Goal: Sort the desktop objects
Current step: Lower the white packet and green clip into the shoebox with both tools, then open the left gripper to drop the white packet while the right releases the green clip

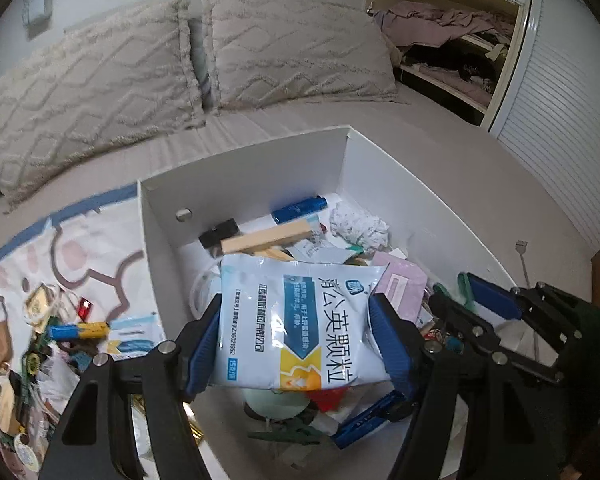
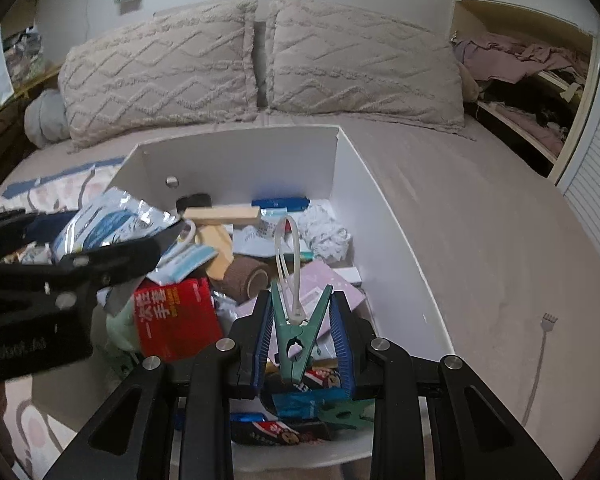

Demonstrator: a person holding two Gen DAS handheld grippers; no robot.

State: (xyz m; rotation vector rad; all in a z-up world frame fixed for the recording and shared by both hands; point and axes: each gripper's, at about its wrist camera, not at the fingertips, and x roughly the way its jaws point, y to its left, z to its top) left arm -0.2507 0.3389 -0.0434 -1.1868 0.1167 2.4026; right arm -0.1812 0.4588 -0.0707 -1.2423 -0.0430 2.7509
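My left gripper [image 1: 294, 334] is shut on a white and blue medicine sachet [image 1: 296, 320] and holds it above the white box [image 1: 260, 160]. My right gripper [image 2: 302, 324] is shut on a green clothespin [image 2: 300, 320] that carries a white cable tie [image 2: 287, 256], also above the white box [image 2: 384, 216]. The right gripper shows at the right of the left wrist view [image 1: 472, 300]. The left gripper and the sachet [image 2: 108, 220] show at the left of the right wrist view. The box holds a wooden block [image 1: 266, 238], a blue lighter [image 1: 299, 209], crumpled paper [image 1: 358, 226] and a red packet [image 2: 172, 316].
The box stands on a bed with two beige pillows [image 1: 300, 48] behind it. Left of the box a patterned cloth [image 1: 80, 256] holds several small items, including a blue and yellow battery [image 1: 78, 330]. An open closet [image 2: 532, 80] is at the far right. A small white fork-shaped tool [image 2: 542, 344] lies on the sheet.
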